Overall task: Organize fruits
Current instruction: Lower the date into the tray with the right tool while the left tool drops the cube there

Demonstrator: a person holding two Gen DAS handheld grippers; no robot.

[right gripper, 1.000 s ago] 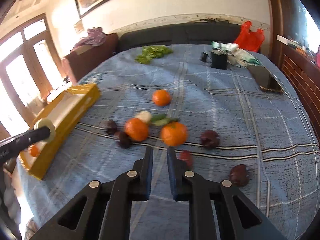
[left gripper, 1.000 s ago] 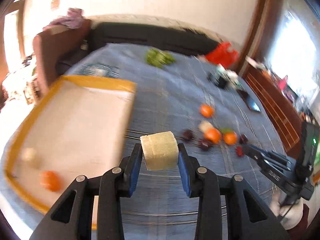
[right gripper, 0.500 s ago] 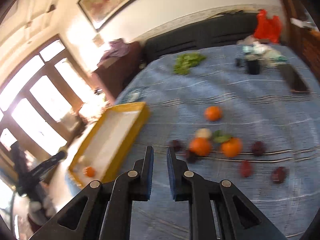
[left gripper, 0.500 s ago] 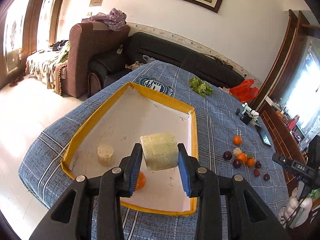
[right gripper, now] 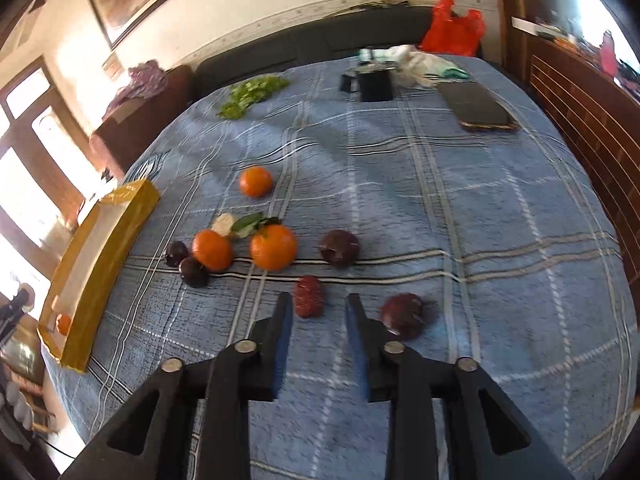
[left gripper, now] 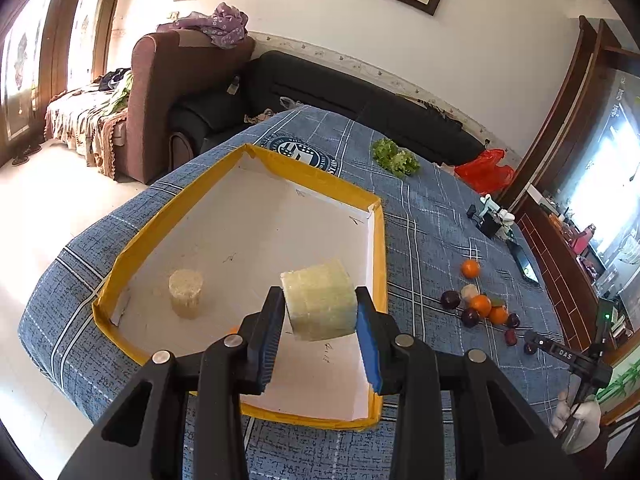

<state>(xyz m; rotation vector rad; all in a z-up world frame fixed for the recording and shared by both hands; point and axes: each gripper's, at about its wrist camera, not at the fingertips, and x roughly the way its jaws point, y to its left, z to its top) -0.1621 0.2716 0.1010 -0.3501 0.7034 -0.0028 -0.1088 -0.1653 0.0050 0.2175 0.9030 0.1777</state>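
Note:
My left gripper (left gripper: 318, 312) is shut on a pale yellow-green fruit chunk (left gripper: 320, 306) and holds it above the yellow-rimmed white tray (left gripper: 376, 248). In the tray stand another pale chunk (left gripper: 185, 293) and an orange, mostly hidden behind my finger (left gripper: 233, 329). My right gripper (right gripper: 318, 312) is open, low over the blue plaid cloth, with a small red fruit (right gripper: 309, 296) just beyond its fingertips. Oranges (right gripper: 273, 247) (right gripper: 212, 249) (right gripper: 255, 181) and dark plums (right gripper: 339, 247) (right gripper: 402, 316) (right gripper: 193, 272) lie ahead of it.
The tray shows at the left in the right wrist view (right gripper: 100, 256). Green lettuce (right gripper: 252, 94), a black box (right gripper: 375, 84), a phone (right gripper: 478, 106) and a red bag (right gripper: 454, 26) lie at the far end. A wooden cabinet (right gripper: 580, 120) runs along the right.
My left gripper carried the chunk from over the cloth to above the tray. My right gripper opened, swung back and came down toward the red fruit.

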